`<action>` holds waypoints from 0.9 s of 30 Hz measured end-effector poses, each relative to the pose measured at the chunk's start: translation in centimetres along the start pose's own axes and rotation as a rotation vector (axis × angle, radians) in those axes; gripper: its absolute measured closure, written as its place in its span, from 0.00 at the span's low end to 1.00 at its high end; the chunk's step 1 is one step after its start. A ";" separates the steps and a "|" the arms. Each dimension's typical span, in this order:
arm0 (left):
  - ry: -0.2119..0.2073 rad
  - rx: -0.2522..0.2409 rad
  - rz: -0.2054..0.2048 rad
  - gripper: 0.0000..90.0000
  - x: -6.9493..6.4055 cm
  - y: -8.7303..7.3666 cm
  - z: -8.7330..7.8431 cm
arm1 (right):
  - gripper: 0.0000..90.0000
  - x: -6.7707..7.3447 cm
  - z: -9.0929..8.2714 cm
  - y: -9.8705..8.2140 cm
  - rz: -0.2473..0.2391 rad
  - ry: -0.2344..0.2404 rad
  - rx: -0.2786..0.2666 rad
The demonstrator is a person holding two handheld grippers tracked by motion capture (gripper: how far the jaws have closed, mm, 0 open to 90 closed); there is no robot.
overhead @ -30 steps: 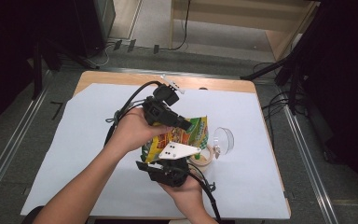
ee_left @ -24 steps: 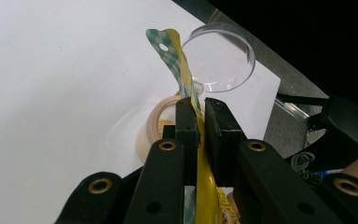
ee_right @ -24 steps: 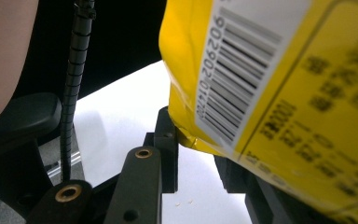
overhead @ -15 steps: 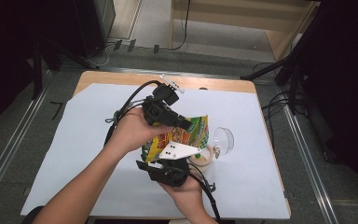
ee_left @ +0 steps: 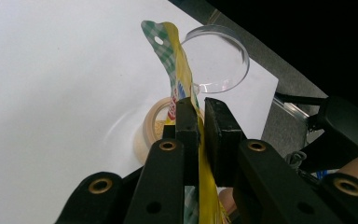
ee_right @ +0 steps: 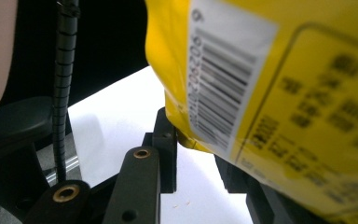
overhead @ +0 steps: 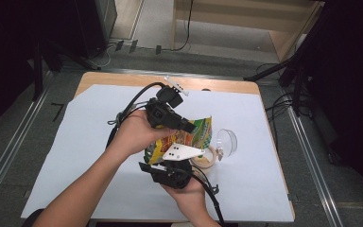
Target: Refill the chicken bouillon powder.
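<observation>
Nothing's budged since a second ago: left gripper (overhead: 189, 126) jaws pinch the yellow snack pouch (ee_left: 179, 70) near its top seam, right gripper (overhead: 172, 166) jaws clamp its bottom corner, above the counter (overhead: 75, 142). Light, crinkly, slippery foil, so grab the seams.

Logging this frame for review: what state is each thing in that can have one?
snack bag: held above the table, tilted over the glass, top open.
left hand-held gripper: shut on the snack bag's edge.
right hand-held gripper: shut on the bag's lower corner.
glass jar: upright, open, beige contents inside.
clear lid: off, lying beside the jar.
</observation>
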State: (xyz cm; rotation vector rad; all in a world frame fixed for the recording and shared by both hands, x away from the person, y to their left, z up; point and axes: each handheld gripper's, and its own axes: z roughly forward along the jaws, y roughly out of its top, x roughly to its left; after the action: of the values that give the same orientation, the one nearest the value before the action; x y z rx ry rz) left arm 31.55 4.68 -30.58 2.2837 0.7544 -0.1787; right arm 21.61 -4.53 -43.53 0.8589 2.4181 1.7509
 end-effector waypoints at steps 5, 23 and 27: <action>0.002 0.007 -0.006 0.94 0.3 0.2 0.0 | 0.81 0.4 -0.2 0.4 -0.009 0.004 0.001; 0.007 0.009 0.003 0.94 0.3 0.3 0.1 | 0.81 0.0 -0.2 0.3 -0.012 -0.002 0.003; 0.003 0.002 -0.001 0.94 0.2 0.3 0.0 | 0.81 0.1 -0.3 0.4 -0.015 -0.003 0.005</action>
State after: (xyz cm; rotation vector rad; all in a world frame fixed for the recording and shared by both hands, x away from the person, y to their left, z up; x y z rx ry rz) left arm 31.89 4.64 -30.46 2.2864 0.7570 -0.1761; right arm 21.59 -4.66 -43.05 0.8405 2.4212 1.7382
